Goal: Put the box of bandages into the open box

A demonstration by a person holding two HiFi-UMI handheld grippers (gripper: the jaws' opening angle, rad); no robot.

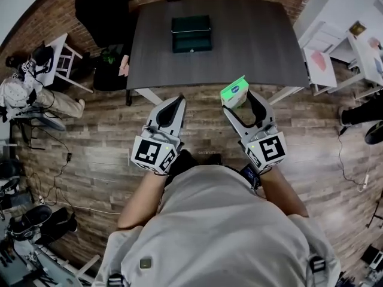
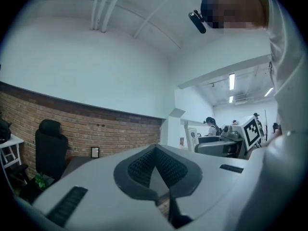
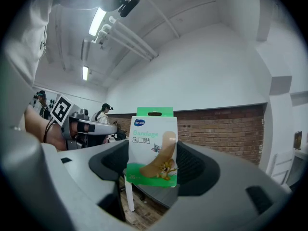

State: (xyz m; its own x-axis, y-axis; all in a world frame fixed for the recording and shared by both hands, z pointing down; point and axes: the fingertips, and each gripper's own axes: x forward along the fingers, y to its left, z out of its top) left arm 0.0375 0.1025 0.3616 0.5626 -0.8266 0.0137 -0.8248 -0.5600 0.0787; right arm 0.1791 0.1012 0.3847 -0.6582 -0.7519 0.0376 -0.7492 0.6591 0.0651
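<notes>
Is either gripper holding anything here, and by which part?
The right gripper clamps the bandage box by its lower half; its green top sticks out past the jaws. The left gripper is shut, empty.

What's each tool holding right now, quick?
Left tool: shut, nothing between its jaws.
Right tool: shut on the box of bandages.
</notes>
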